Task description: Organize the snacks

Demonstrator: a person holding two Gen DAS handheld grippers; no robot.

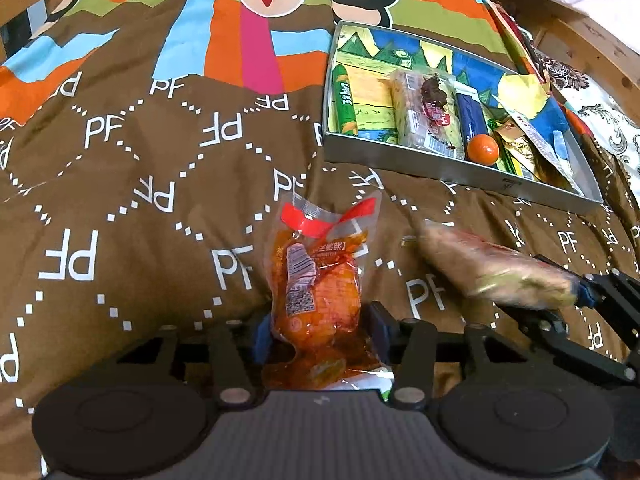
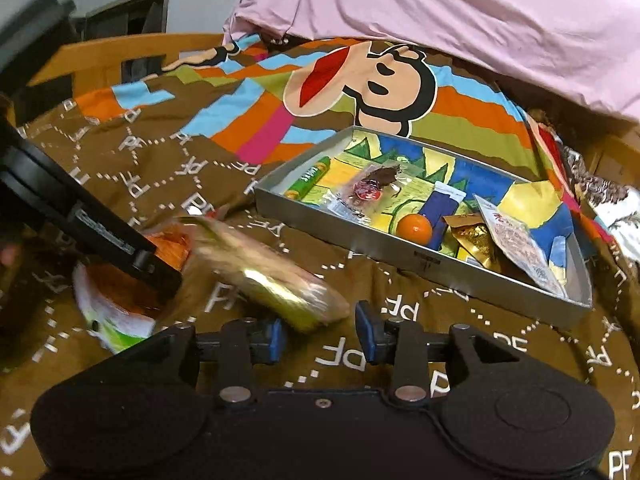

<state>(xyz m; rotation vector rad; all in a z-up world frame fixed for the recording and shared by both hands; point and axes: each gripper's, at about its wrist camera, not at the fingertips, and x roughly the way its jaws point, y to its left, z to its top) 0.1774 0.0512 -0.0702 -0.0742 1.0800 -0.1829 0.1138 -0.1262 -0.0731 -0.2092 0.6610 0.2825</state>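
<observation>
A blurred, pale wrapped snack point(image 2: 264, 268) hangs just ahead of the right gripper point(image 2: 320, 334), its near end against the left blue pad point(image 2: 276, 336) while the other pad stands clear of it; the jaws are parted and do not clamp it, so the packet appears to be loose or falling toward the brown printed bedspread point(image 1: 120, 200). In the left wrist view the same packet point(image 1: 492, 268) stretches out from that gripper's tip, short of the metal tray point(image 1: 452, 176).

The left gripper point(image 1: 320, 336) is clenched on an orange sauce packet point(image 1: 316, 288), pads pressing both sides of its lower half, with the red-edged top standing up over the bedspread.

The tray lies on the bedspread beyond both packets, already holding a green tube point(image 2: 308, 178), a small orange ball point(image 2: 414, 228), a dark blue pack point(image 2: 442, 204) and several foil and paper sachets piled at its right end point(image 2: 516, 248).

To do this step well, the right hand would likely need a fresh, square hold across the middle of the pale snack before carrying it over the tray's near wall point(image 2: 360, 236). The open floor between the green tube and the dark blue pack looks the tidiest spot. The soft bedding may let the tray tip if its rim is pressed.
</observation>
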